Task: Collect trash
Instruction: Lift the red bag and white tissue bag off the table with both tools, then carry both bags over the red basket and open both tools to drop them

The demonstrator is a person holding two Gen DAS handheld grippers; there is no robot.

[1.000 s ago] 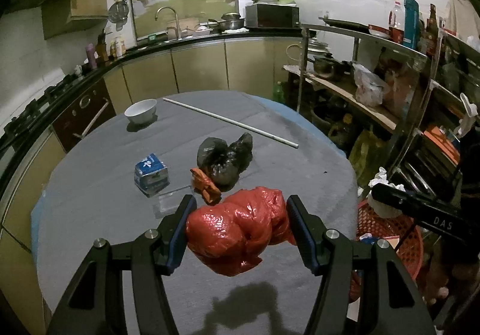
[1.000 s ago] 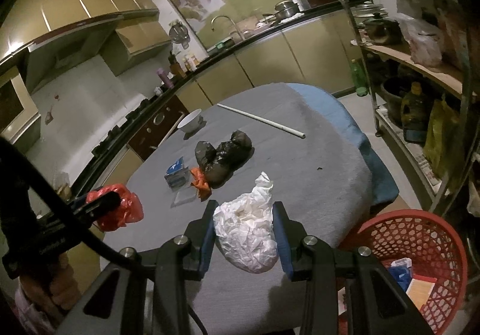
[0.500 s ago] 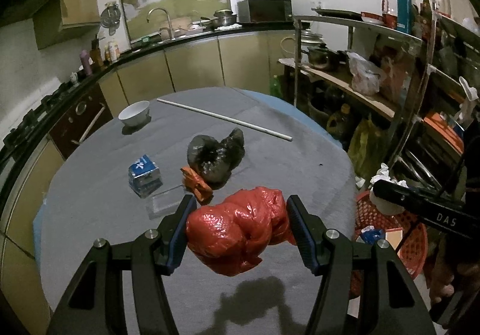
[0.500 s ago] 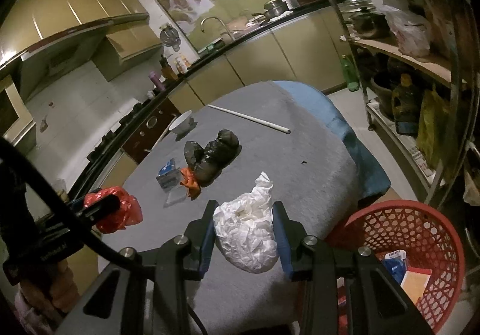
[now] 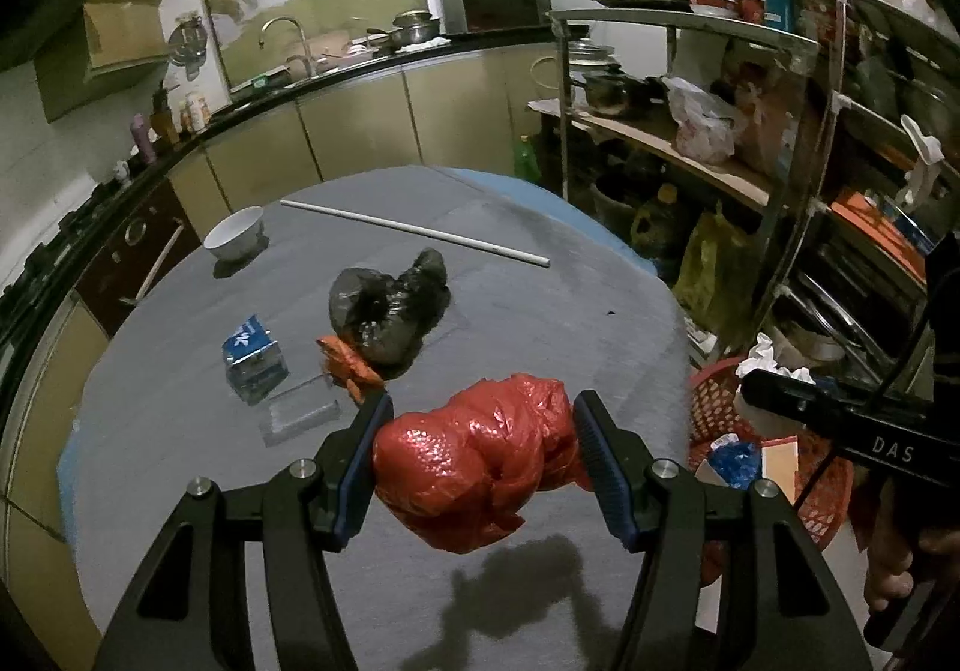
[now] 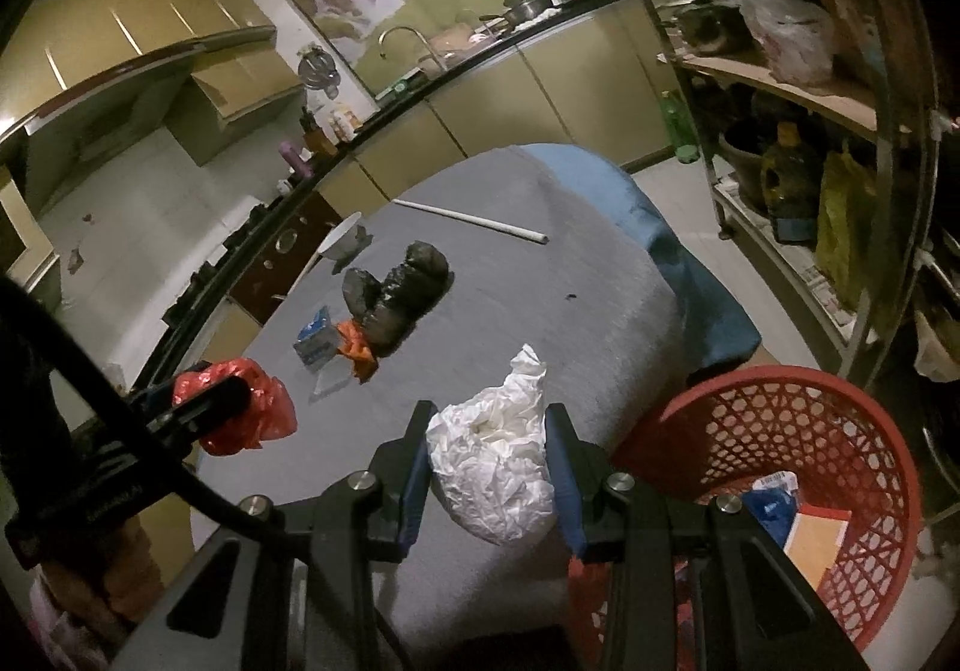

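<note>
Carrying both loads toward the red basket, your left tool pinches the red bag and your right tool pinches the white bag.

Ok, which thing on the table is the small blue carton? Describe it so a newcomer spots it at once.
Start at the grey table and find the black bag near its middle. The carton lies just left of that bag, beyond a clear flat wrapper. It is the only boxy blue thing there, with white print on top.
</note>
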